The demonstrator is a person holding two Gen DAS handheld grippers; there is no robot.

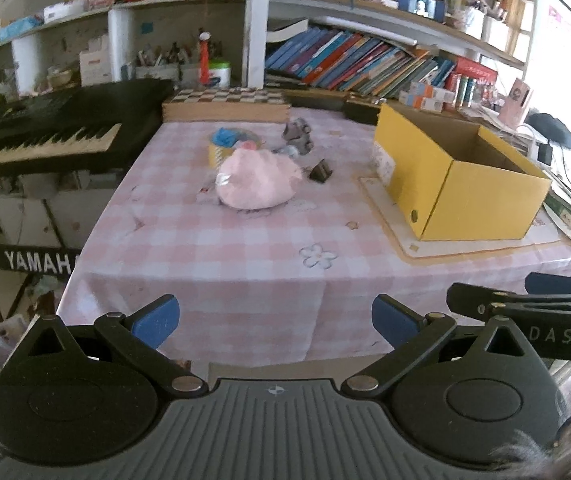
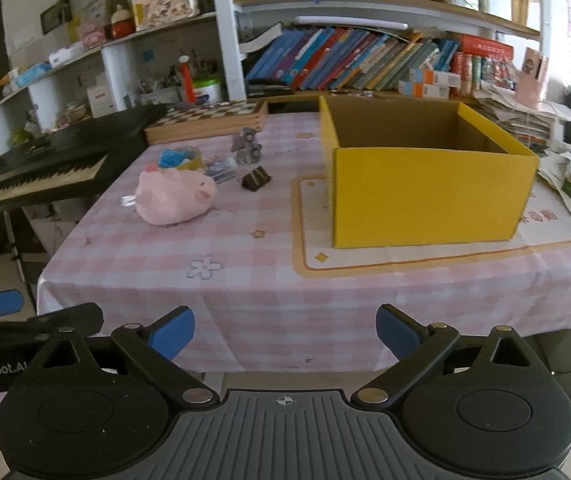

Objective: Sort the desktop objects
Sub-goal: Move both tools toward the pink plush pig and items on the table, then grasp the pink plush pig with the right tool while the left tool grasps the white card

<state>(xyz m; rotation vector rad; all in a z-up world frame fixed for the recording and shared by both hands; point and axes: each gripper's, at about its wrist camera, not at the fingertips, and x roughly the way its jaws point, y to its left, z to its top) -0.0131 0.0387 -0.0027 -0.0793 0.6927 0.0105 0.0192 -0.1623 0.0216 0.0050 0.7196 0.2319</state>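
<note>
Table: a desk under a pink-and-white checked cloth (image 2: 245, 248) printed with small flowers.
Container: an open yellow cardboard box (image 2: 425, 192), apparently empty, standing on a cream mat on the right side of the table.
Item 1: a soft pink plush pig (image 2: 173, 196) lying on its side left of centre, its long axis running roughly left to right, snout toward the box.
Item 2: a black folded binder clip (image 2: 256, 179), between the pig and the box.
Item 3: a grey toy vehicle (image 2: 247, 145), behind the clip.
Item 4: a yellow roll with blue material on top (image 2: 177, 160), just behind the pig.
Left gripper (image 1: 275, 320): blue pads spread wide, nothing between them, off the near table edge.
Right gripper (image 2: 285, 330): likewise spread and empty, beside the left one.
Key relation: the pig lies ahead of the left gripper and only slightly left of its line; from the right gripper it sits well off to the left, with the box straight ahead.
Judgement: the left hand looks nearer the clutter; sorting has not begun.
</note>
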